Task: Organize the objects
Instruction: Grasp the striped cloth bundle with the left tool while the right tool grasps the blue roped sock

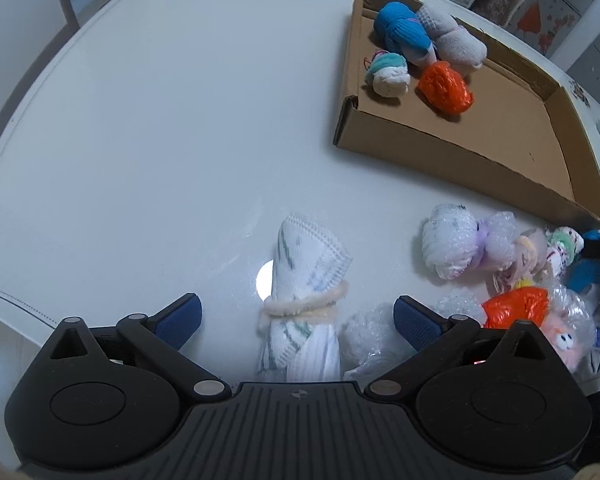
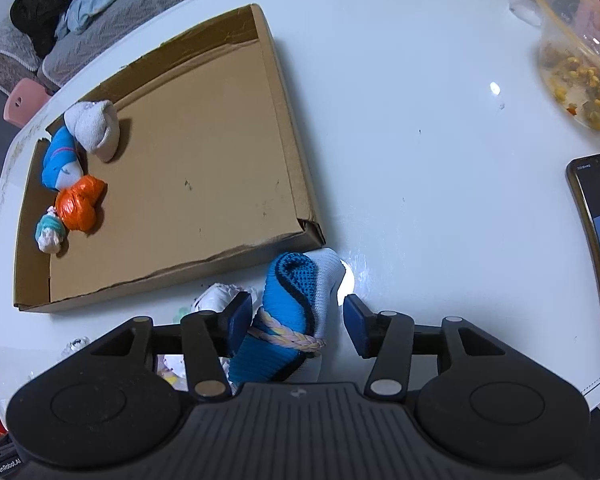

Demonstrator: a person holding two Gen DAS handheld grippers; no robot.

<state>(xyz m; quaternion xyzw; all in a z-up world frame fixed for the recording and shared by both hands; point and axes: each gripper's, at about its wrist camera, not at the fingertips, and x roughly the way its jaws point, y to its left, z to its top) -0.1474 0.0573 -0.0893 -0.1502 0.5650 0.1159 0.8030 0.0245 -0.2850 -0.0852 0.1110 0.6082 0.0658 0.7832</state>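
Only the left wrist view shows the white roll (image 1: 306, 280), tied with a cream band, lying on the counter (image 1: 159, 140) between the spread fingers of the left gripper (image 1: 297, 316); the gripper is released and touches nothing. The same view shows a heap of bubble-wrap bundles (image 1: 500, 272) to the right of the roll, near the box (image 1: 440, 148).

Only the right wrist view shows the blue sock (image 2: 289, 312), bound with a braided cord, between the fingers of the right gripper (image 2: 295, 322). The left pad (image 2: 239, 316) touches it, the right pad stands apart, so the gripper is released. This view also shows a phone (image 2: 598, 248) and a plastic bowl (image 2: 576, 60) at the right.

The box sits on the counter and holds four bundles in one corner: a grey sock (image 2: 93, 128), a blue one (image 2: 59, 162), an orange bundle (image 2: 79, 208) and a small white-teal one (image 2: 49, 236)
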